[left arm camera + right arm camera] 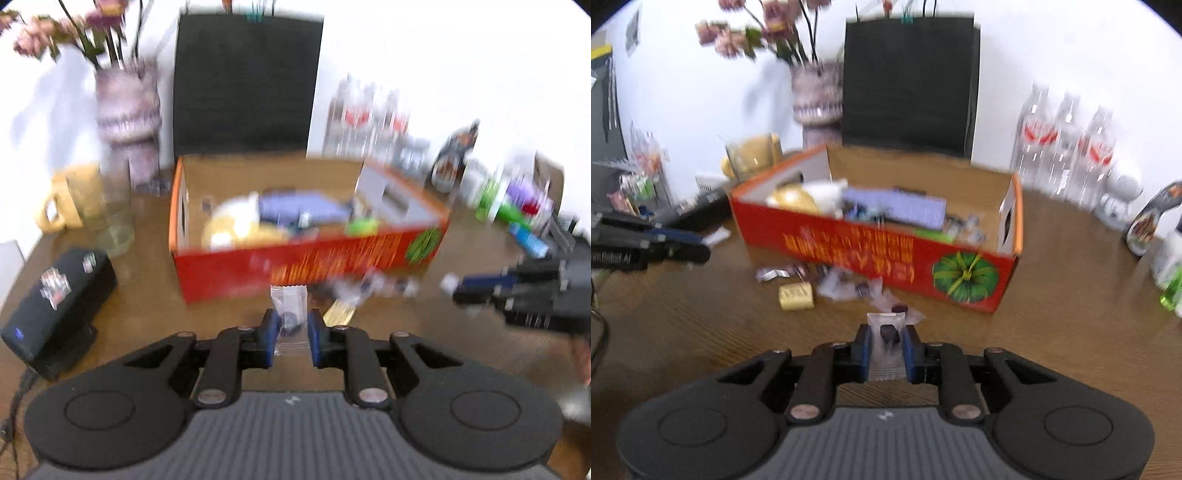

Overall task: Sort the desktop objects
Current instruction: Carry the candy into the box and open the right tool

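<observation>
Brown wood grain covers the table (1052,295), backed by a white wall. At the left stand one patterned vase (817,99) and one yellow mug (753,157). One red cardboard box (871,243) sits mid-table, holding mixed items, with a loose scatter of small wrappers (846,286) just before it. Three water bottles (1067,147) line the right. Each claw grips one clear packet: the left gripper (291,334) its packet (289,295), the right gripper (888,343) its own sachet (886,321).
</observation>
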